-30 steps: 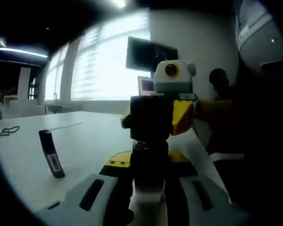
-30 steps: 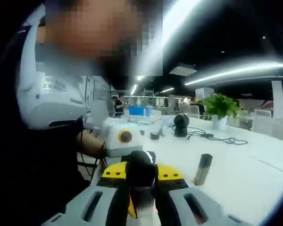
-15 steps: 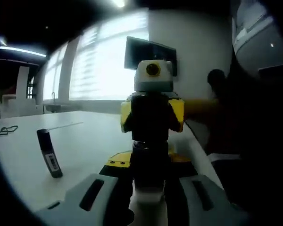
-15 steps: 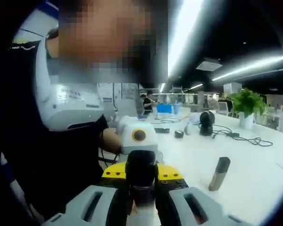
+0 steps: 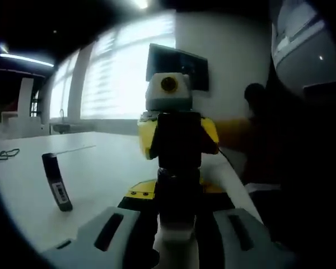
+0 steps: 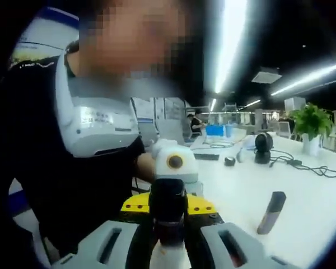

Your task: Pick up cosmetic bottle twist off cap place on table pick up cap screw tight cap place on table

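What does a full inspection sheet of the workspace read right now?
Surface: white table, in an open office.
Job's things: cosmetic bottle held off the table between both claws; cap seam not discernible.
Clutter: dark tube standing tilted; dark round device.
Grippers: left claw and right claw each shut on an end of the bottle, facing each other.
Cables: loose cable at the table edge; another cable beyond the device.
Surroundings: bright blinds, monitor, potted plant, person close behind.
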{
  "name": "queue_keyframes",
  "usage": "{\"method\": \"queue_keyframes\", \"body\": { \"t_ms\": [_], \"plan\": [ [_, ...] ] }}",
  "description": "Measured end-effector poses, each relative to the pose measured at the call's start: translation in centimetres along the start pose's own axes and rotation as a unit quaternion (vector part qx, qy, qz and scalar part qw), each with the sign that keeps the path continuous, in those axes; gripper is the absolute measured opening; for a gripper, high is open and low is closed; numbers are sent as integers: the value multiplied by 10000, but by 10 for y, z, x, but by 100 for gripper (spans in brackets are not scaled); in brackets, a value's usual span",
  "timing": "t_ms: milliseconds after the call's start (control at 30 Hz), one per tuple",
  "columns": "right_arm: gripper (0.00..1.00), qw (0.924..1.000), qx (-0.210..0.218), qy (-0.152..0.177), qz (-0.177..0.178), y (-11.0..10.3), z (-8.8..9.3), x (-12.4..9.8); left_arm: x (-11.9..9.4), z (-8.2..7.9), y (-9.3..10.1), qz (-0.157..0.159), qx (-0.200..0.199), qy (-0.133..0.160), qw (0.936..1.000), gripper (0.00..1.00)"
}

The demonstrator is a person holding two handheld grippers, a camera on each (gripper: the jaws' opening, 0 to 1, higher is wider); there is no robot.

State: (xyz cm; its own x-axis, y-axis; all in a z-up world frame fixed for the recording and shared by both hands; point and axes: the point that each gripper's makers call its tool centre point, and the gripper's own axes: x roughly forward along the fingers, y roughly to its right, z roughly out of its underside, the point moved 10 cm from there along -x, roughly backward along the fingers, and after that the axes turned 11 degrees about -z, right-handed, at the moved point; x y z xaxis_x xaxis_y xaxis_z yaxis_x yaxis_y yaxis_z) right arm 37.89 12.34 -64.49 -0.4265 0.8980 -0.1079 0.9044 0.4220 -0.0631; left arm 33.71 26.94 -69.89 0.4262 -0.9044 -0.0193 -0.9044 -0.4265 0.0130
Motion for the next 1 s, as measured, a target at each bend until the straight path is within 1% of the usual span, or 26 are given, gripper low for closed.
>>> {"method": "queue_keyframes", "body": {
  "t_ms": [133,233,267,300,333,367,400,467,533,633,700,833,1000],
  "plan": [
    [14,10000,82,5,-9,0,0,0,0,0,0,4,-2,10,10000,15],
    [15,9998,127,-130,67,-2,2,1,0,0,0,1,29,19,10000,15],
    [17,9997,185,-141,92,-3,2,1,0,0,0,-6,13,17,10000,15],
    [22,9996,229,-126,111,-3,3,1,0,0,0,-9,0,16,10000,15],
    [30,9995,247,-113,166,-4,4,0,0,0,0,-10,-1,15,10000,15],
    [34,9993,275,-81,219,-5,4,0,0,0,0,-10,2,16,10000,15],
    [36,9992,286,-27,291,-7,4,-1,0,0,0,-15,-1,16,10000,15],
    [36,9986,278,152,420,-12,2,-1,0,0,0,-20,-15,12,10000,15],
    [36,9979,243,245,547,-15,1,-2,0,0,0,-24,-24,7,10000,15],
    [36,9942,114,401,988,-22,0,-5,0,0,0,-17,-17,4,10000,15],
    [36,9905,107,630,1221,-28,-1,-7,0,0,0,-11,1,10,10000,15],
    [36,9863,108,866,1401,-41,0,-9,1,0,1,-1,58,27,10000,15],
    [36,9829,112,1007,1535,-49,2,-9,0,-2,2,61,56,92,9999,15]
  ]
}}
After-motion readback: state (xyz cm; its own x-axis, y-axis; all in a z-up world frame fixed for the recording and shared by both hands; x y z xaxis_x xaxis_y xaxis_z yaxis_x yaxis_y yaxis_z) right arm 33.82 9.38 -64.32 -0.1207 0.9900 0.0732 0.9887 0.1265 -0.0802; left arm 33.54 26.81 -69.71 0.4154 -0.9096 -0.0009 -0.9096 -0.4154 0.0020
